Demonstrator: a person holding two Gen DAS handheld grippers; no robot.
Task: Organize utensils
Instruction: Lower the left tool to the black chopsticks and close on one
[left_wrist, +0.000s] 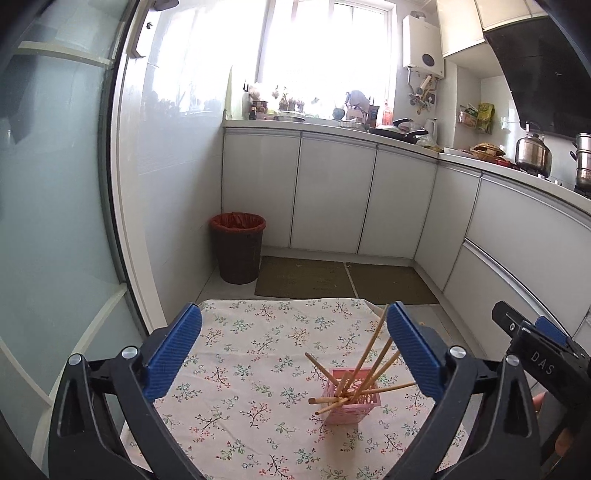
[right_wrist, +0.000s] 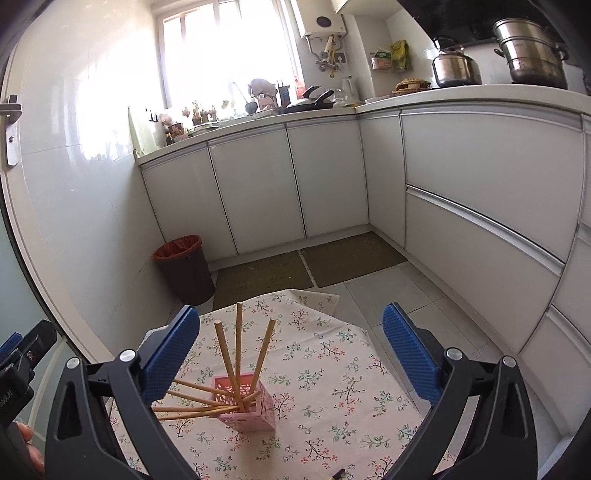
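A pink perforated utensil holder (left_wrist: 351, 400) stands on a table with a floral cloth (left_wrist: 240, 369). Several wooden chopsticks (left_wrist: 373, 350) stick out of it and fan apart. My left gripper (left_wrist: 295, 347) is open and empty, above and behind the holder. The right gripper's tip (left_wrist: 532, 339) shows at the right edge of the left wrist view. In the right wrist view the holder (right_wrist: 247, 404) with the chopsticks (right_wrist: 238, 350) sits low and left of centre. My right gripper (right_wrist: 291, 349) is open and empty above the cloth (right_wrist: 332, 369).
A brown bin with a red liner (left_wrist: 238, 251) stands on the floor by the wall. White kitchen cabinets (left_wrist: 332, 192) run behind and to the right, with pots (right_wrist: 532, 51) on the counter. Floor mats (left_wrist: 306, 277) lie past the table's far edge.
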